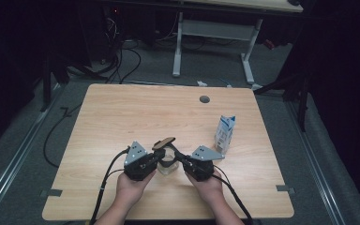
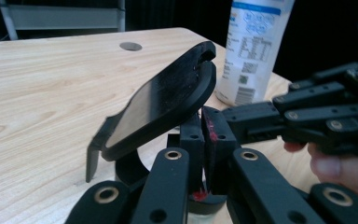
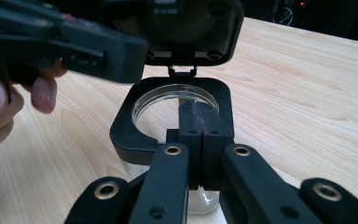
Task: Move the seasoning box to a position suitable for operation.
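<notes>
While hinged open, black lid (image 2: 168, 105), clear jar (image 3: 175, 100)

Table (image 1: 122, 112) of pale wood-grain laminate, smooth and matt, jar (image 3: 175, 100) of clear glossy glass, hinged lid (image 2: 163, 100) of black semi-gloss plastic, carton (image 1: 225, 132) of printed coated paper

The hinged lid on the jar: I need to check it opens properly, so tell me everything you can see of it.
The hinged lid is flat, black and glossy, probably plastic, a rounded square with a small tab at its free edge. It stands swung open, tilted up on a hinge at the far side of the black collar round the clear jar's mouth. Two round bosses show on its underside. The right gripper is shut on the collar's near rim; the left gripper is shut on the rim beside the lid.
</notes>
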A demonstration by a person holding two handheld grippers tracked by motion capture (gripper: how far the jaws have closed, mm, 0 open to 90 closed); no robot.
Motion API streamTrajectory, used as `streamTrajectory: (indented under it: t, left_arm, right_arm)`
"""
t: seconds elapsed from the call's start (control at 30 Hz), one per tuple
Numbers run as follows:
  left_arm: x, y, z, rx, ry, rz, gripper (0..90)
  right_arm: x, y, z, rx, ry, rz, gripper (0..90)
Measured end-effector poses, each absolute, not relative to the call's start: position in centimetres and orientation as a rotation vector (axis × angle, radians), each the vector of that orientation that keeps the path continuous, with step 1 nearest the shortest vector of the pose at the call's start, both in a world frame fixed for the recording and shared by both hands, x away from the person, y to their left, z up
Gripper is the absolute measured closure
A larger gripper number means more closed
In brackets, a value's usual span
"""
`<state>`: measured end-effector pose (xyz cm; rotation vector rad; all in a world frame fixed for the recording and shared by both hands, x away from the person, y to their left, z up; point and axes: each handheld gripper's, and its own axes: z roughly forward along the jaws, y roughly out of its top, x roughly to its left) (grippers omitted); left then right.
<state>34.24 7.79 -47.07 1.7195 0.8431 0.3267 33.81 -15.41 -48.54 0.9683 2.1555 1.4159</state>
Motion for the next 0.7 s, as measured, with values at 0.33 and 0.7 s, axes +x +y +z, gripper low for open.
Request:
streamTrajectory:
  t: [0.33,0.7]
  left_arm:
    - [35.1,8.8,-46.9,1.668,0.896,0.352,87.2]
    - [36.1,9.3,-47.1,1.627,0.96,0.373,87.0]
  right_arm:
    - [33.6,-15.5,-48.8,0.922,2.138,1.418,90.0]
    - [33.7,-15.6,-48.9,0.904,2.145,1.43,90.0]
